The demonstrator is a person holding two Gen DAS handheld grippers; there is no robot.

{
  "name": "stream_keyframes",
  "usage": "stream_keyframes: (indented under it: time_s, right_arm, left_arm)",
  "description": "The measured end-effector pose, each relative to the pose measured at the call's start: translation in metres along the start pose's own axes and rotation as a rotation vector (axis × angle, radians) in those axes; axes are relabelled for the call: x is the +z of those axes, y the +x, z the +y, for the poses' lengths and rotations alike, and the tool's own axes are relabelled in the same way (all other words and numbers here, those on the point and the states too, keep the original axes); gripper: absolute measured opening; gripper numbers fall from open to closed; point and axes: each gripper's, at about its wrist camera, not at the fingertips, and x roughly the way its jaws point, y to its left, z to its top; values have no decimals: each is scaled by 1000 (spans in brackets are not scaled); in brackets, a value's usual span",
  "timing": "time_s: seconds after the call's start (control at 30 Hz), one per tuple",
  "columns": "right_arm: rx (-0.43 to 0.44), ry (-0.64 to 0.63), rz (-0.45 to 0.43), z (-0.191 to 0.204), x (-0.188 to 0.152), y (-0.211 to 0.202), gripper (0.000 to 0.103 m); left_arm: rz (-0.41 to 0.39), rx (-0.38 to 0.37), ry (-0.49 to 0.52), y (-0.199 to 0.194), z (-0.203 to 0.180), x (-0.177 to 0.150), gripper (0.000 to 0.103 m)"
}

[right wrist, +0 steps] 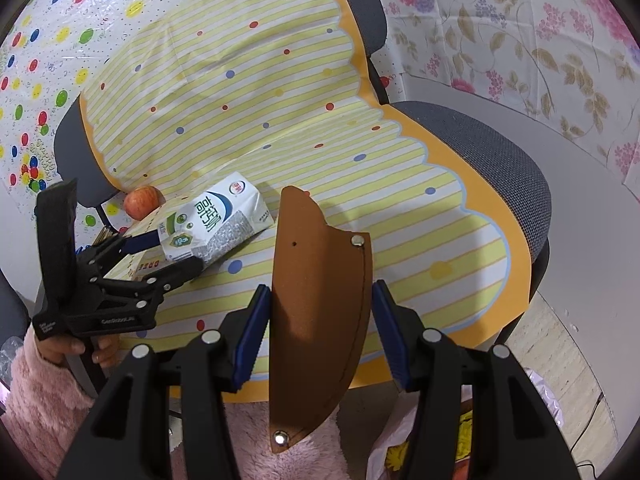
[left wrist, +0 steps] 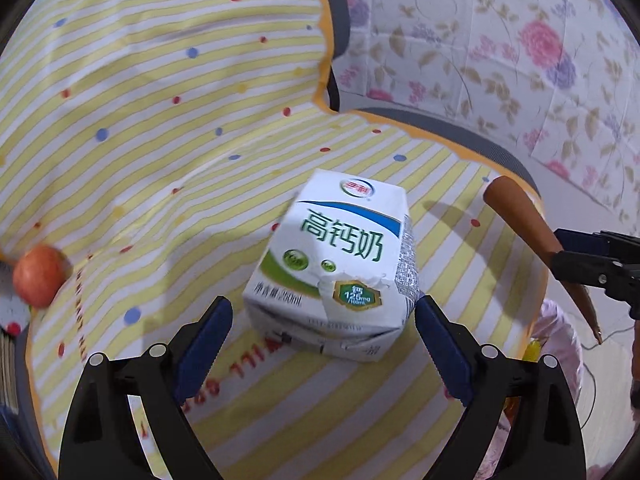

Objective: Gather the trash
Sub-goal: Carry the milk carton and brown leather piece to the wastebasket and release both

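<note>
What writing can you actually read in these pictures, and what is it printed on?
"高钙奶": front of the milk carton.
"钙 125mg/100ml": the carton's gold badge.
"250ml": carton bottom edge; characters before it blurred.
Carton's red logo and side panel: too small.
Red letters on the striped cloth: upside down, unreadable.
White print on the left gripper: blurred.

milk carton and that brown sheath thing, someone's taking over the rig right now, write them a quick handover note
Left claw: open, its fingers on either side of the white milk carton, which lies on the striped cloth over the chair seat. Not closed on it yet.
Right claw: shut on the brown leather sheath, lifted off the seat near the chair's front edge.
An apple sits at the far side of the seat, untouched.
A plastic bag shows below the seat edge, apparently the trash bag.
Done: sheath picked up. Left: drop the sheath in the bag, close on the carton and bin it; the apple may not be trash.
</note>
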Motion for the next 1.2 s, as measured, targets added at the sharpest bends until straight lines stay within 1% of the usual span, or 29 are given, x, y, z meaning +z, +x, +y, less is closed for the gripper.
stream_keyframes:
  time_s: [0.13,0.2,0.23,0.3,0.37,0.4,0.57,0.67,0.83,0.97,1.03,1.1,1.2]
  right_arm:
    - [-1,6,-1,-1,0,1,52]
    - [-3,3,0,-2,-1,1,52]
    - [-5,1,0,-3,-1,0,52]
    - [-8,4,-1,-3,-2,-1,52]
    - [-6,6,-4,-3,-3,-5,52]
    - [-8,3,-8,-3,-4,-7,52]
    - [-9,-7,-24,0,-10,-20,52]
    - [-13,-10,-32,3,-17,-30,52]
    - [-35,-29,-39,8,-35,-49,52]
    - [-77,-36,-53,7,-55,-73,52]
    - [-119,-41,-68,3,-66,-90,52]
    - [-171,-36,-84,-4,-79,-109,52]
    - [-243,-22,-101,-16,-97,-132,52]
  left_arm:
    - [7,-24,7,10,0,9,91]
    - [-6,-30,0,12,-1,12,87]
    - [-11,-34,-10,12,-2,13,83]
    - [-16,-22,-39,11,-4,11,82]
    - [-27,-3,-45,7,-9,8,82]
    - [-36,12,-55,2,-12,3,82]
    - [-103,6,-128,-38,-28,-21,82]
    - [-138,10,-145,-64,-41,-34,82]
    - [-192,-17,-167,-100,-59,-52,82]
    - [-209,-48,-176,-115,-85,-63,82]
    - [-215,-74,-163,-117,-101,-66,82]
    - [-212,-120,-131,-115,-123,-67,82]
    - [-187,-184,-67,-104,-158,-66,82]
